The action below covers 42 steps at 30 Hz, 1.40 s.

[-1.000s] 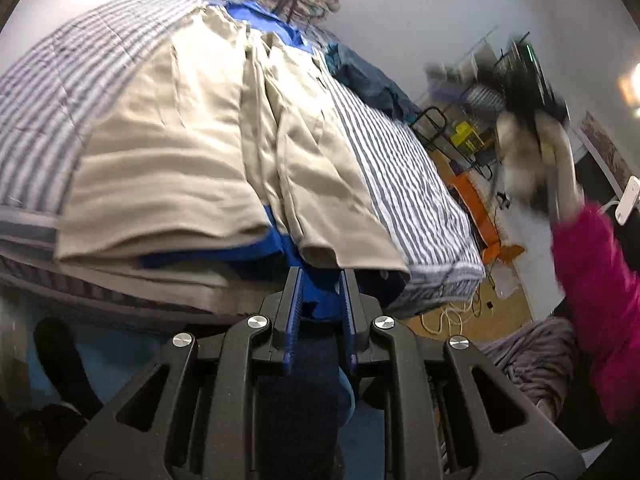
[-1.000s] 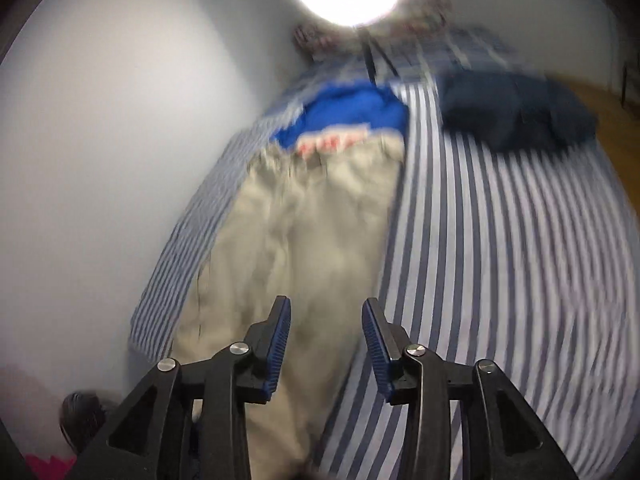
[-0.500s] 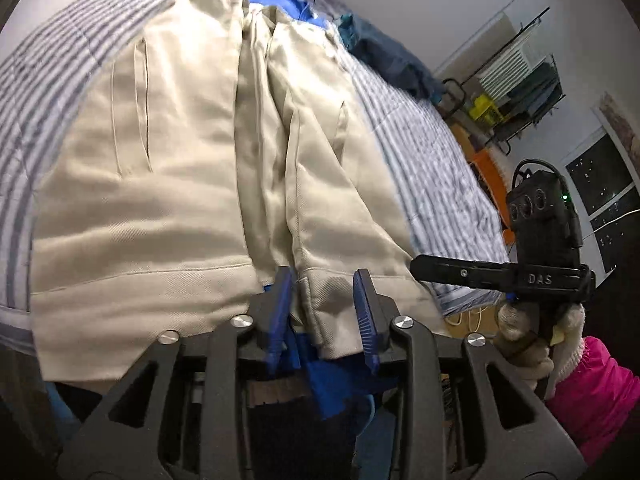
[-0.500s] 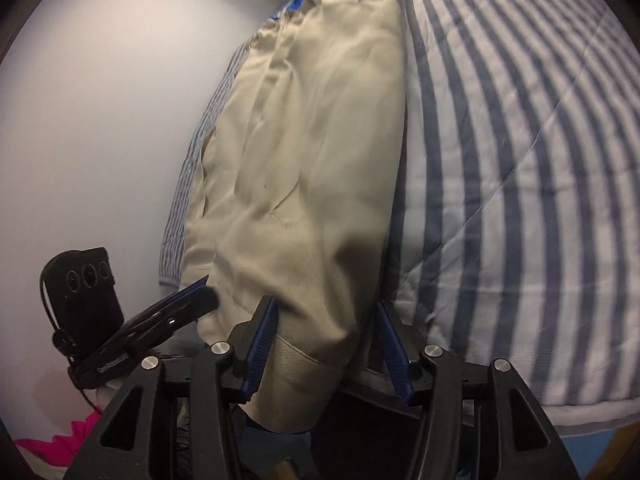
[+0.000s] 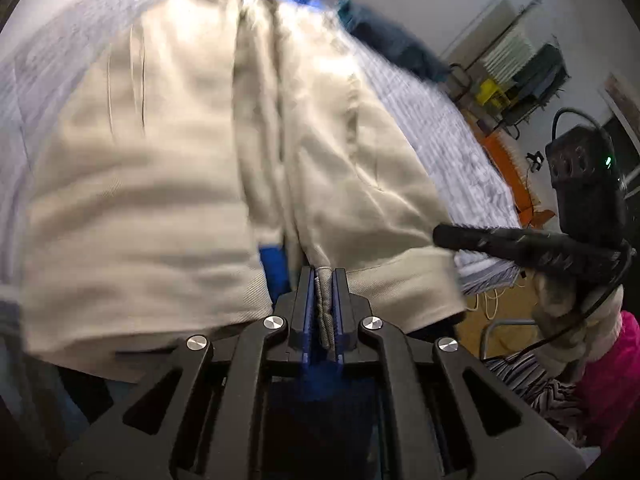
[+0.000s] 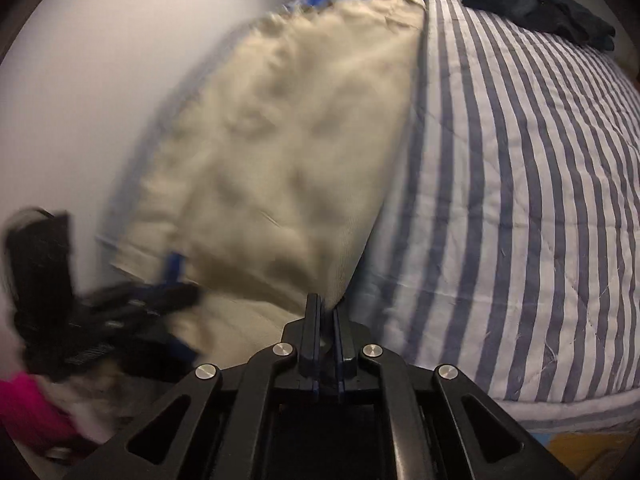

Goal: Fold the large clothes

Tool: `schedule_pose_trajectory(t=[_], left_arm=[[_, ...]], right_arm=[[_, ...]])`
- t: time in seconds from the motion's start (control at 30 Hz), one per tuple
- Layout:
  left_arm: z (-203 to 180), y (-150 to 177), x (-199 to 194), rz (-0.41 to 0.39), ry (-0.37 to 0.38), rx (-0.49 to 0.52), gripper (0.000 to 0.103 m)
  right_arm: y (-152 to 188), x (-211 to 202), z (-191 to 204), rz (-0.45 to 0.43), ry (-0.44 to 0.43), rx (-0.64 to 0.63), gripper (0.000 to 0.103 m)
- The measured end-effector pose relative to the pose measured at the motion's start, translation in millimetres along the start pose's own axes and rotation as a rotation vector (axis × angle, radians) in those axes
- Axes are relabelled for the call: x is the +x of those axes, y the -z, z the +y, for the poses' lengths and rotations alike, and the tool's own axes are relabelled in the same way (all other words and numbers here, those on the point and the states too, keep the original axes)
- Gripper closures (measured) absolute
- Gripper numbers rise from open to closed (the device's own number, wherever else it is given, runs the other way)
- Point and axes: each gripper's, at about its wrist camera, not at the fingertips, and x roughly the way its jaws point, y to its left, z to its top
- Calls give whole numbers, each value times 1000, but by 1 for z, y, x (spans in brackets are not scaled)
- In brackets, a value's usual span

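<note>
Two grippers, both w/ jaws just closed on beige trousers [image 5: 168,184] spread on striped bed [image 6: 520,200]: left gripper [image 5: 323,280] clamps inner hem, right gripper [image 6: 326,312] outer hem edge. Fabric looks soft, limp, will sag; hems give firmest hold.

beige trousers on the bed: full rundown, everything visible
The beige trousers look like woven cotton twill, laid flat along the striped bed cover, hems towards the cameras, blue cloth beneath. The left hand-held gripper has just closed on one hem, the right hand-held gripper on that leg's outer hem corner.
</note>
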Motion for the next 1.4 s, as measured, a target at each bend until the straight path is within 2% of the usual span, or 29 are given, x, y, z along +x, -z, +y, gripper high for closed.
schedule_pose_trajectory(t=[0.07, 0.1, 0.2, 0.33, 0.43, 0.5, 0.6, 0.67, 0.77, 0.83, 0.9, 0.97, 1.0, 1.07, 1.1, 1.13, 1.17, 1.2, 1.23, 1.3, 1.4], left_arm=[[-2, 2, -2, -15, 3, 20, 96], [-4, 2, -7, -24, 5, 30, 95], [-5, 2, -28, -52, 13, 36, 95], [2, 0, -68, -125, -18, 59, 94], [16, -6, -89, -171, -86, 75, 92], [33, -15, -95, -181, -127, 47, 92], [53, -25, -104, -194, -103, -14, 92], [56, -29, -110, -221, -135, 6, 92], [65, -35, -94, -168, -110, 6, 92], [71, -37, -65, -67, -74, 1, 92], [68, -26, -42, -6, -89, 39, 92], [55, -16, -39, -52, -151, 141, 91], [50, -15, -39, -47, -166, 167, 91], [51, -19, -44, -16, -142, 153, 91], [53, -20, -49, -9, -121, 141, 91], [55, -22, -55, -5, -110, 133, 88], [57, -21, -63, -10, -109, 127, 85], [58, -21, -68, -22, -111, 120, 73], [64, -23, -79, -50, -114, 103, 56], [82, -29, -93, -87, -112, 59, 44], [108, -42, -91, -47, -104, -39, 43]], right_arm=[[-1, -6, 3, -14, 19, -6, 97], [0, -13, 5, -32, 29, -23, 90], [2, -38, 11, -130, 71, -49, 83], [1, -56, 33, -237, 29, -124, 82], [-3, -42, 58, -238, 32, -209, 81], [-8, -29, 71, -231, 35, -236, 81], [-14, -15, 80, -217, 28, -248, 79], [-20, -1, 83, -177, 28, -264, 76], [-18, 22, 76, -119, 40, -229, 75], [-18, 29, 68, -129, 17, -189, 74], [-20, 29, 68, -124, 10, -185, 73], [-20, 25, 68, -115, 5, -173, 73], [-19, 21, 65, -105, -8, -153, 73], [-15, 7, 58, -115, -48, -101, 72], [-10, -3, 51, -137, -64, -70, 65], [-6, -14, 44, -157, -68, -44, 56], [-1, -22, 38, -174, -58, -28, 52], [6, -30, 30, -189, -39, -12, 48], [12, -35, 21, -191, -22, 5, 48], [20, -39, 2, -171, -34, 61, 48], [29, -38, -18, -161, -111, 169, 48]])
